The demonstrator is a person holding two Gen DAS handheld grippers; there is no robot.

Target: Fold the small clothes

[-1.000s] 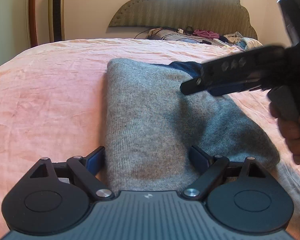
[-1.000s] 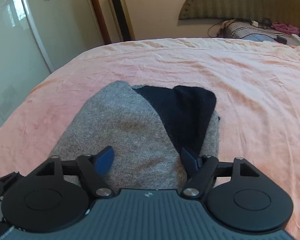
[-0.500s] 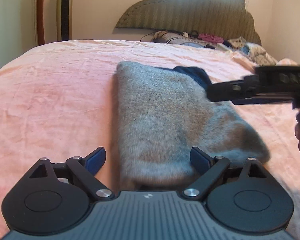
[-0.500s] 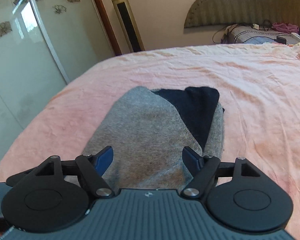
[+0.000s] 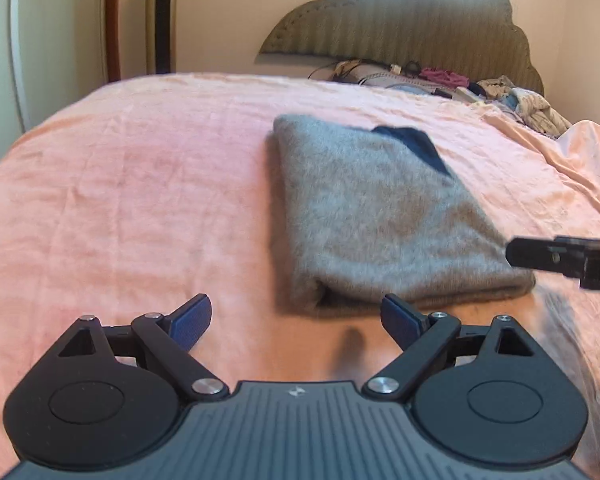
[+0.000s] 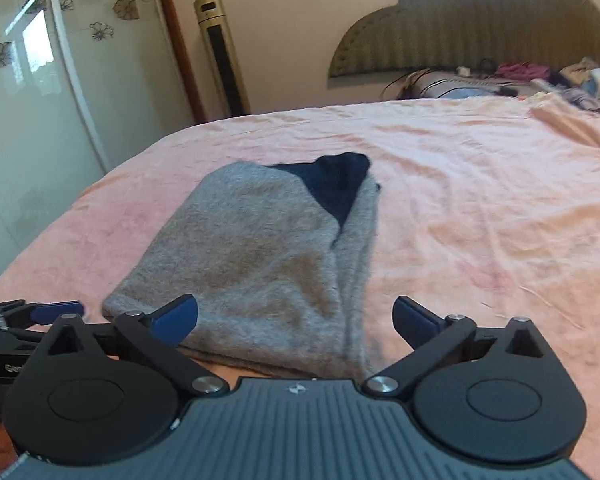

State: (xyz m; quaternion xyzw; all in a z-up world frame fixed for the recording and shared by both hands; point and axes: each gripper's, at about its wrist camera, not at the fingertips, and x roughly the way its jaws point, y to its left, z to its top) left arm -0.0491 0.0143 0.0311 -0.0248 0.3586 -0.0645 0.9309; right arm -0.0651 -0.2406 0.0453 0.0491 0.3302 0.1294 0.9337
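Note:
A folded grey knit garment (image 5: 384, 216) with a dark navy patch (image 5: 416, 146) at its far end lies flat on the pink bedsheet (image 5: 140, 208). It also shows in the right wrist view (image 6: 260, 256), with the navy patch (image 6: 336, 188) at its far end. My left gripper (image 5: 296, 320) is open and empty, just short of the garment's near edge. My right gripper (image 6: 296, 316) is open and empty, over the garment's near edge. The right gripper's finger (image 5: 560, 256) enters the left wrist view from the right. The left gripper's tip (image 6: 56, 310) shows at the far left of the right wrist view.
A padded headboard (image 5: 400, 36) stands at the far end, with a pile of clothes and cables (image 5: 460, 84) below it. A tall tower fan (image 6: 220, 52) stands by the wall. A glass wardrobe door (image 6: 28, 80) is on the left.
Both grippers have pulled back from the garment toward the near edge of the bed. The garment lies released and folded, now further ahead in both views.

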